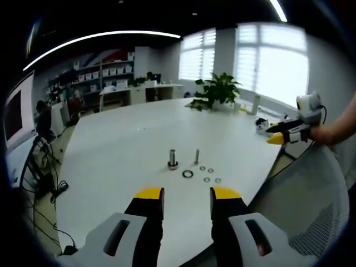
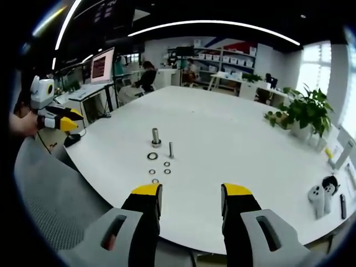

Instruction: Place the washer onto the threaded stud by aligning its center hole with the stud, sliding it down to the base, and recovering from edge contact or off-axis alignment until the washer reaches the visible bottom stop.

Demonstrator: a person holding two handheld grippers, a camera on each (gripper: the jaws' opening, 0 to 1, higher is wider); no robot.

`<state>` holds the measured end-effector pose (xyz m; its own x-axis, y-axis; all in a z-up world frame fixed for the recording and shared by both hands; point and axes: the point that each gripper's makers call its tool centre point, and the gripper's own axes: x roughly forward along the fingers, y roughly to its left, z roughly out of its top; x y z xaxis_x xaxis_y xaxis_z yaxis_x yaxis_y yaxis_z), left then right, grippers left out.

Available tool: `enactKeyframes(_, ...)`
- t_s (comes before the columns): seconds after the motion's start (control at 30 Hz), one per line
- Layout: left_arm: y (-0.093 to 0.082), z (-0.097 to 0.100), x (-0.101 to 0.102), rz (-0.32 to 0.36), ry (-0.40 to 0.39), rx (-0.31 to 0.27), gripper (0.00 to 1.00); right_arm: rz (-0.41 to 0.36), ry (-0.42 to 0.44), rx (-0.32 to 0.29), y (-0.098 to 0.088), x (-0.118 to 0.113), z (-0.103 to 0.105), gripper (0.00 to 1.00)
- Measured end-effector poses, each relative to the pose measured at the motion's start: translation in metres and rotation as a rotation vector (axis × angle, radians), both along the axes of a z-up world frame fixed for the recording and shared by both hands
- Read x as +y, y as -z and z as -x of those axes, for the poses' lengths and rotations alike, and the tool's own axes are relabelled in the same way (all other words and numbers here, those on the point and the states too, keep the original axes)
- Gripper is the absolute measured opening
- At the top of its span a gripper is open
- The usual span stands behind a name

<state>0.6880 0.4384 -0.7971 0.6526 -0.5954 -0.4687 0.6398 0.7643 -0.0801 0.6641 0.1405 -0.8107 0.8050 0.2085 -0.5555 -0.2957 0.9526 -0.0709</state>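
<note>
Two grippers, left (image 1: 187, 200) and right (image 2: 190, 197), jaws apart and empty, short of the threaded stud (image 2: 171, 149); large washer (image 2: 152, 156) flat just beside it. Pick-up pending, likely next: reach, close on washer.

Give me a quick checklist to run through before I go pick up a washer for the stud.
1. Left gripper open and holding nothing: ok.
2. Right gripper open and holding nothing: ok.
3. Thin threaded stud stands upright on the white table, nothing on it yet: ok.
4. Large washer lies flat and apart from the four small washers: ok.
5. Which washer's hole fits the stud: cannot tell, too small to judge.
6. Thick stud beside it, with something ring-like at its base: cannot tell whether that is a washer.
</note>
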Motion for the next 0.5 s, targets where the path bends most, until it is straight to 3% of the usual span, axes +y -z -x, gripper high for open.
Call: enactKeyframes(0.5,0.0024,-0.0004,0.0004,-0.008,0.004,0.009,0.31,-0.003,0.001,-0.002,-0.0007,0.0009,-0.0005,0.45)
